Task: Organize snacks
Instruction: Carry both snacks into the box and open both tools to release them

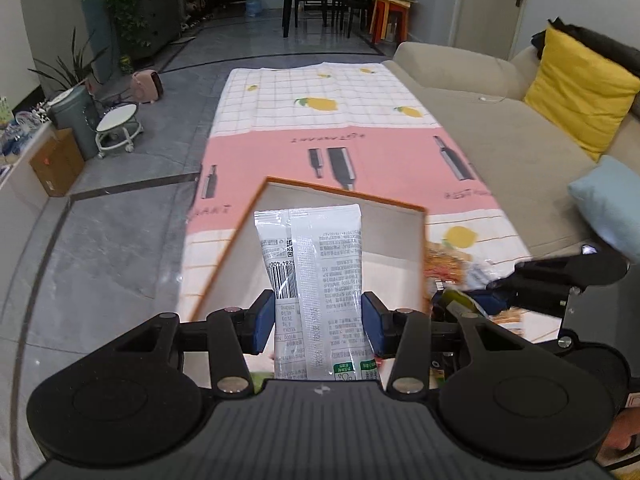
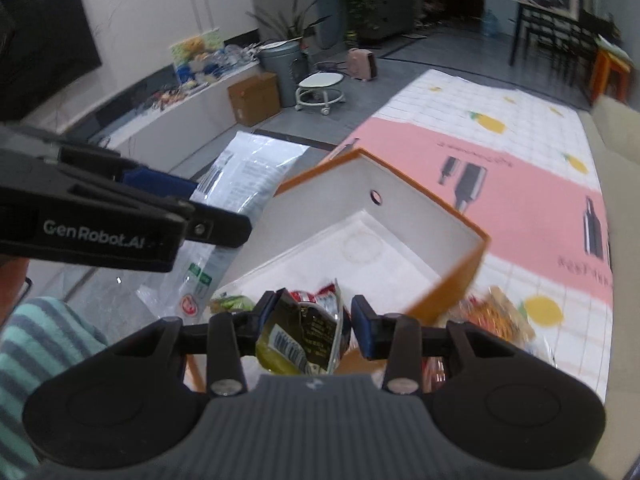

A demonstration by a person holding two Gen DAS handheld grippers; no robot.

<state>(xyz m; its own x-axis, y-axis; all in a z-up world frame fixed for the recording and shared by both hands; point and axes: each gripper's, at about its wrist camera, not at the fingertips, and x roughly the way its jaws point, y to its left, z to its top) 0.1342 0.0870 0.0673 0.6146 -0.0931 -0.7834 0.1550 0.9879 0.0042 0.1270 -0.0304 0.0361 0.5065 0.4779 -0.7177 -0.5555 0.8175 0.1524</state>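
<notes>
My left gripper (image 1: pixel 319 320) is shut on a white snack packet (image 1: pixel 314 264) with a barcode, held above the near left part of an orange-rimmed white box (image 1: pixel 344 194). The packet (image 2: pixel 244 172) and the left gripper (image 2: pixel 168 196) also show in the right wrist view, at the box's left edge. My right gripper (image 2: pixel 314 322) is shut on a yellow-green and black snack packet (image 2: pixel 304 340), held over the near edge of the box (image 2: pixel 464 276). A red packet (image 2: pixel 320 294) and a green one (image 2: pixel 234 303) lie inside the box.
The box sits on a pink and white patterned tablecloth (image 1: pixel 360 152). More loose snack packets (image 2: pixel 492 316) lie on the cloth right of the box. A beige sofa (image 1: pixel 500 120) runs along the right. Grey floor (image 1: pixel 120 220) lies to the left.
</notes>
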